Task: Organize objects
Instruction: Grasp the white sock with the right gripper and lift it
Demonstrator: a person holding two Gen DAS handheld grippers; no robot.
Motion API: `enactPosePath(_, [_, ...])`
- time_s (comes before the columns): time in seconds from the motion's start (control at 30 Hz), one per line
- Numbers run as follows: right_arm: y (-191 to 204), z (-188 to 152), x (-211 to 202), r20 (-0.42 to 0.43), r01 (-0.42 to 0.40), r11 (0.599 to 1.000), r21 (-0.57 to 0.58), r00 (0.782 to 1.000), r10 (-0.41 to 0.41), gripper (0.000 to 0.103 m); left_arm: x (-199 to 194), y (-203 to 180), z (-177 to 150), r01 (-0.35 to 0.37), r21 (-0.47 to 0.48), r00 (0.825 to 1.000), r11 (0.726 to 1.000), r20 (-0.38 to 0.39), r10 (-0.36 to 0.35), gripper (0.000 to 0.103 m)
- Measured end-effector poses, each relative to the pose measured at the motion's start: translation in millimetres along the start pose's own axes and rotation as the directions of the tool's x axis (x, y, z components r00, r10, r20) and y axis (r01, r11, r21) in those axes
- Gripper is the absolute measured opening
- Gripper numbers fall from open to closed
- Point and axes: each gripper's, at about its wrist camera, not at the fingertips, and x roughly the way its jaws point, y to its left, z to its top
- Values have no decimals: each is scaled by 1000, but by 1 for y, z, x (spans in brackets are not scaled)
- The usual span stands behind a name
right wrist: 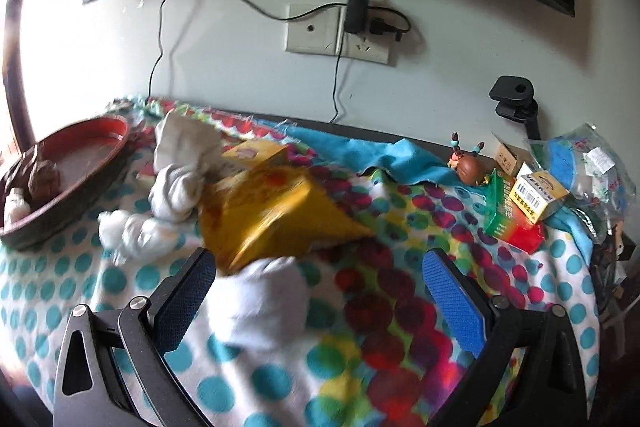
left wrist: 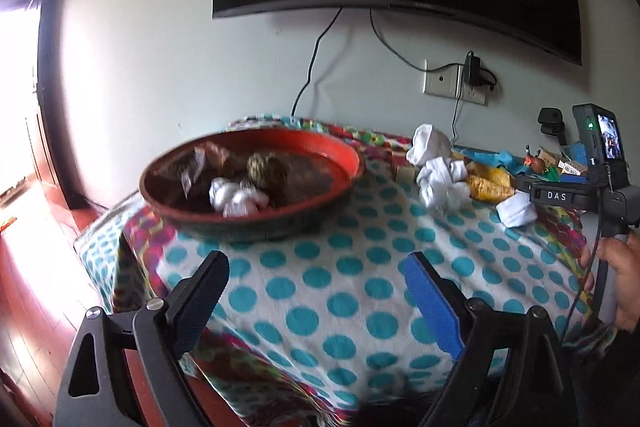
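Far left on the bench (left wrist: 340,307), under a spotted cloth: a red bowl (left wrist: 352,163) already partly filled, holding a white sock bundle (left wrist: 240,197), a knobbly brown ball (left wrist: 266,169) and a crinkled clear wrapper (left wrist: 192,167). Counts, by the look of it, as the finished share of the sorting.

In front of the bowl: the left tool (left wrist: 316,291), spread wide, nothing between its pads, clear of the bowl.

Further right, still loose on the cloth: a knotted heap of white socks (right wrist: 176,183), a yellow snack bag (right wrist: 272,207) and one rolled white sock (right wrist: 264,303).

Over that sock: the right tool (right wrist: 320,303), also gaping and gripping nothing, with the roll between its pads, close to the left one. Looks like the next pick.

Far right: small cartons (right wrist: 520,215), a brown figurine (right wrist: 470,167) and a plastic packet (right wrist: 584,163), bunched at the bench edge, untouched.

Probably less than half done.
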Motion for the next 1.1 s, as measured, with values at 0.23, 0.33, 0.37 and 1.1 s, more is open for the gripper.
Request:
enactPosePath(0.23, [30,-7,14,-101,-46,998,-48,994,41,100,-17,6,7,70,-65,997,995,47,-67,92])
enactPosePath(0.33, [31,-8,25,-156,-41,998,-50,987,33,99,-18,9,8,64,-77,997,995,42,-61,92])
enactPosePath(0.37, [30,-9,30,-189,-41,998,-44,981,32,97,-19,11,8,70,-87,997,994,45,-67,92])
enactPosePath(1.1, [25,-13,37,-231,-101,995,10,968,101,53,-13,6,5,58,-68,998,996,19,-57,92])
